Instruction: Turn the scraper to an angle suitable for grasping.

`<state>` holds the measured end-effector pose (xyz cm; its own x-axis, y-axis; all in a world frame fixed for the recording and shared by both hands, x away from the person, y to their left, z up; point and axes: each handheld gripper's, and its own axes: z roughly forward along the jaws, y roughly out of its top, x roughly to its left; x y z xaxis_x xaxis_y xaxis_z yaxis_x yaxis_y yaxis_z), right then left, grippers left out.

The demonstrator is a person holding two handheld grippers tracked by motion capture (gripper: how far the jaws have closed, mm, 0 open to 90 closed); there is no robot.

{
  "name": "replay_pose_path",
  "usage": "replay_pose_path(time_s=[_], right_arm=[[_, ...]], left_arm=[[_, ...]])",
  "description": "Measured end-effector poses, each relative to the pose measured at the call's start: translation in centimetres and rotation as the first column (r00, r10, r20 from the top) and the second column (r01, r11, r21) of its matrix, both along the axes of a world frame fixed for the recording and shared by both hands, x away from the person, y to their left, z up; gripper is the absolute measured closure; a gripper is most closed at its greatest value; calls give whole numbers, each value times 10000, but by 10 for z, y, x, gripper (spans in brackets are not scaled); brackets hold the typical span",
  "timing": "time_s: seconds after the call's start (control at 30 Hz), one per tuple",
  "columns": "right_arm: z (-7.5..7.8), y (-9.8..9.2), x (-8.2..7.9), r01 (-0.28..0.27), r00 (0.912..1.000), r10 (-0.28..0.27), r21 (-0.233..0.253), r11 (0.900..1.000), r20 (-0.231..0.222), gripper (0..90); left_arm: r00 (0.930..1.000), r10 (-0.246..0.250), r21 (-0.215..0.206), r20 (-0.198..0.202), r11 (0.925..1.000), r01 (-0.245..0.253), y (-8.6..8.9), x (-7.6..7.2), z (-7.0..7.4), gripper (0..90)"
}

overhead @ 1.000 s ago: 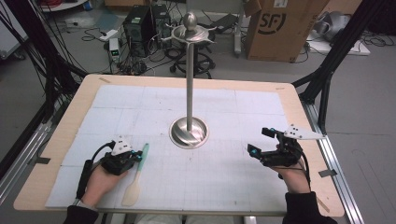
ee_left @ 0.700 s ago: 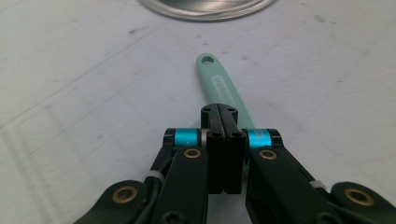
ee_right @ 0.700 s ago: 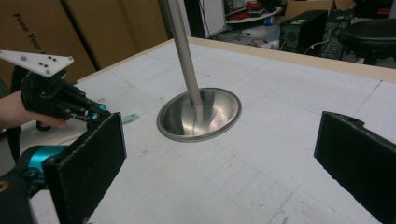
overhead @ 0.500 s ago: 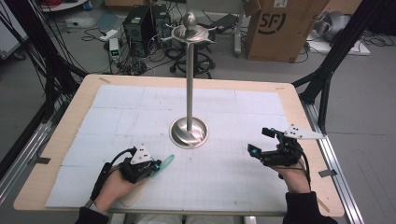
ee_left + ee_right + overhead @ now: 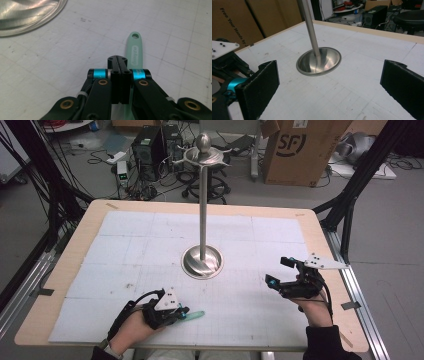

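A mint-green utensil handle (image 5: pixel 196 314) pokes out to the right of my left gripper (image 5: pixel 182 312), low near the table's front edge. In the left gripper view the jaws are pressed together over this handle (image 5: pixel 135 50), which has a hanging hole at its far tip; the utensil's head is hidden under the gripper. My right gripper (image 5: pixel 277 271) hovers at the right side of the table, jaws wide apart with nothing between them (image 5: pixel 332 82). It faces a steel stand with a dished base (image 5: pixel 202 261) (image 5: pixel 329 58).
The stand's thin pole rises from mid-table to a hooked top with a ball (image 5: pixel 203 150). A white gridded mat (image 5: pixel 150 235) covers the wooden table. A cardboard box (image 5: pixel 300 150) and computer gear sit on the floor behind.
My left gripper has closed on the utensil and carried it right and toward the front edge, turning it from lengthwise to crosswise. The right gripper has stayed put.
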<state>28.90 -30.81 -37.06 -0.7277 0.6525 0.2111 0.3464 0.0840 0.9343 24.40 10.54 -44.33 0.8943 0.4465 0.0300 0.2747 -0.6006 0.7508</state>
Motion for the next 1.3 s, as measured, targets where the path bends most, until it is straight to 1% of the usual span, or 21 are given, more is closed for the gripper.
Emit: replay_pose_path(time_s=[0.07, 0.13, 0.3, 0.37, 0.4, 0.47, 0.53, 0.57, 0.6, 0.63, 0.67, 0.8, 0.83, 0.87, 0.93, 0.97, 1.03, 1.1, 1.17, 1.23, 1.3], right_arm=[[0, -1, 0, 15, 10000, -15, -13, 10000, 22, 12], [0, -2, 0, 42, 10000, -42, 14, 10000, 23, 11], [0, -4, 0, 111, 9999, -111, 51, 9999, 44, 12], [0, -3, 0, 65, 10000, -65, 17, 10000, -2, 12], [0, -3, 0, 50, 10000, -50, 11, 10000, 12, 11], [0, -3, 0, 27, 10000, -27, 2, 10000, 42, 11], [0, -3, 0, 51, 10000, -51, 7, 10000, 30, 11], [0, -3, 0, 76, 10000, -76, 49, 10000, -3, 11], [0, -4, 0, 95, 10000, -94, 65, 9999, -15, 11], [0, -4, 0, 93, 10000, -93, 54, 9999, 22, 11], [-1, -4, 0, 83, 10000, -83, 44, 10000, 16, 11], [-1, -4, 0, 102, 9999, -102, 54, 9999, -29, 12], [-1, -4, 0, 97, 10000, -97, 40, 9999, -14, 11], [-1, -4, 0, 96, 9999, -96, 17, 10000, -33, 12], [-3, -4, -1, 76, 9999, -75, 26, 10000, -99, 11], [-3, -4, -2, 6, 9999, -5, 59, 10000, -133, 11], [-3, -4, -2, -5, 9999, 6, 30, 10000, -172, 12], [-3, -5, -3, 13, 9999, -12, 56, 10000, -162, 12], [-3, -7, -5, 52, 9999, -52, 2, 10000, -139, 11], [-4, -8, -6, 123, 9997, -123, 19, 9999, -200, 12], [-4, -10, -6, 172, 9997, -172, 11, 9999, -157, 11]], left_arm=[[9999, -170, 41, -22, 9998, 170, -2, -1, 0, 899], [9994, -352, 65, 60, 9994, 352, -5, -3, 0, 900], [9989, -469, 5, 65, 9989, 469, -4, -2, 0, 899], [9986, -465, -107, 262, 9988, 468, -1, -1, 2, 898], [9990, -317, -256, 311, 9991, 325, 1, 1, 4, 897], [9998, -139, -809, 139, 9966, 150, 10, 5, 9, 896], [9998, 114, -1271, -141, 9918, -130, 20, 9, 14, 890], [9994, 250, -1451, -243, 9890, -282, 24, 11, 16, 858], [9989, 370, -1515, -287, 9876, -409, 28, 11, 18, 825], [9983, 513, -1605, -258, 9855, -548, 33, 11, 20, 796], [9986, 503, -1647, -133, 9850, -518, 37, 11, 22, 758], [9988, 491, -1730, 72, 9838, -471, 48, 8, 33, 562], [9987, 508, -1701, 47, 9842, -492, 51, 9, 37, 501], [9986, 512, -1605, 159, 9859, -480, 53, 8, 42, 454], [9973, 356, -1504, 648, 9883, -255, 58, 6, 50, 422], [9960, 277, -1470, 845, 9890, -151, 61, 6, 54, 374], [9939, 48, -1289, 1099, 9916, 94, 67, 4, 60, 349], [9915, -357, -1106, 1252, 9926, 497, 72, 3, 64, 287], [9869, -826, -1062, 1385, 9895, 977, 75, 2, 65, 243], [9863, -1105, -1112, 1224, 9860, 1243, 74, 1, 65, 225], [9873, -1288, -1114, 924, 9840, 1388, 73, 0, 64, 207]])
